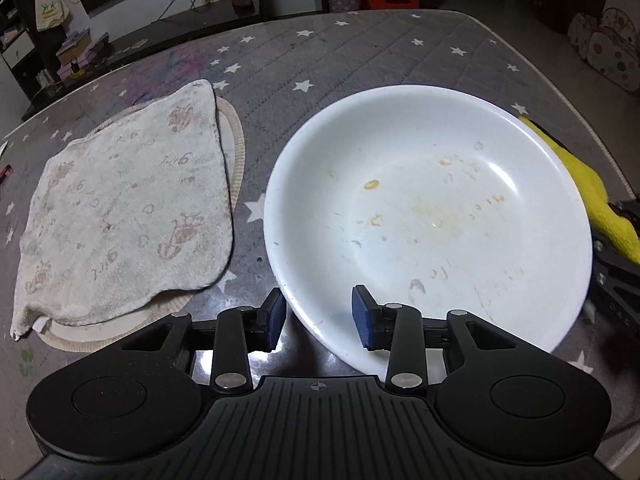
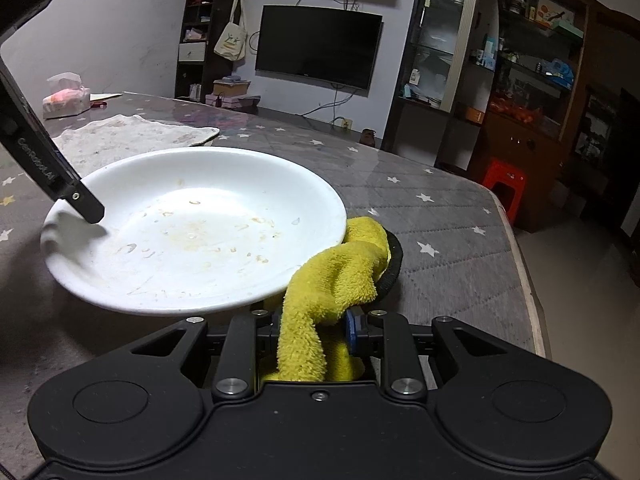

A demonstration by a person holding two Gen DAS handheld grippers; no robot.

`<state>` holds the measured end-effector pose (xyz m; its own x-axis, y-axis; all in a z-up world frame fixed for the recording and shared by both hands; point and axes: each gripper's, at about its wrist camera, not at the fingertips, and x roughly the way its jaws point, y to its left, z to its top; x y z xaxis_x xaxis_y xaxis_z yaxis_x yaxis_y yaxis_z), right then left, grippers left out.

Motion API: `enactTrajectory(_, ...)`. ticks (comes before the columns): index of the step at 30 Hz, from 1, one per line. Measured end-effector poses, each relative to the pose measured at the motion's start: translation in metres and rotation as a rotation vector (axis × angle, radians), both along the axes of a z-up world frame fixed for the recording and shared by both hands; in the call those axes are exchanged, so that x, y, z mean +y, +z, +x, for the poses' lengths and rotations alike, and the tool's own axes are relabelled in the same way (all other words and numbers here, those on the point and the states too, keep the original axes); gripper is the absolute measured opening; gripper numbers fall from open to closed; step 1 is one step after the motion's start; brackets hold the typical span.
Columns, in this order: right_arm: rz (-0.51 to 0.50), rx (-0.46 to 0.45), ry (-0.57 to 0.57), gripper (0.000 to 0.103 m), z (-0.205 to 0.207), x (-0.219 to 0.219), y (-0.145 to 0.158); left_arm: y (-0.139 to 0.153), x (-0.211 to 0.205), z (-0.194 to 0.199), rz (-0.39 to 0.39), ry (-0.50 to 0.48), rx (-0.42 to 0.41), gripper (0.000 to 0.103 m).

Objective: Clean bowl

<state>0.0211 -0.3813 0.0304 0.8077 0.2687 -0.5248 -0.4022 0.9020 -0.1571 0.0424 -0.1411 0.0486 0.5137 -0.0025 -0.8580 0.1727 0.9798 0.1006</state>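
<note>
A living room fills the background of my right wrist view, with a television (image 2: pixel 318 46) upper centre and a red stool (image 2: pixel 503 188) at right. My work surface is a table (image 1: pixel 360 52) under a grey quilted cover dotted with white stars.

The white bowl (image 1: pixel 428 216) sits centre-right in the left wrist view, and I can see yellowish smears and dried specks across its floor. On the left of that frame a pale printed towel (image 1: pixel 124 208) lies over a round mat (image 1: pixel 234 136).

My left gripper (image 1: pixel 320 318) has its jaws apart, straddling the near rim of the bowl at lower centre, one pad outside the wall and one inside. I cannot tell if either pad touches the rim. My right gripper (image 2: pixel 312 330) is clamped on a yellow cloth (image 2: pixel 340 276), which bunches against the bowl's rim at centre-right of the right wrist view and trails back over a dark round object (image 2: pixel 394 262) I can't identify.

My worry is the bowl sliding or tipping. If I push the cloth in before the left jaws close on the rim, I'd expect the smooth bowl to skate across the cover. A shallow, sloped rim could also slip out of a narrow pinch. And the cloth is held by one bunched end, so I judge its tail may drag that dark object along.
</note>
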Motion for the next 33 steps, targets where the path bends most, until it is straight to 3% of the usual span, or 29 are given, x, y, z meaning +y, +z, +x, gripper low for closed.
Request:
enactTrajectory(19,0.008,0.010,-0.009,0.026,-0.043,0.003,0.004,-0.002,-0.002,0.006,0.059,-0.031,-0.030,0.033)
enactTrajectory(33,0.005,-0.002,0.024,0.026,-0.028,0.002,-0.002,-0.003,-0.008,0.010,0.106,-0.069,-0.044,0.034)
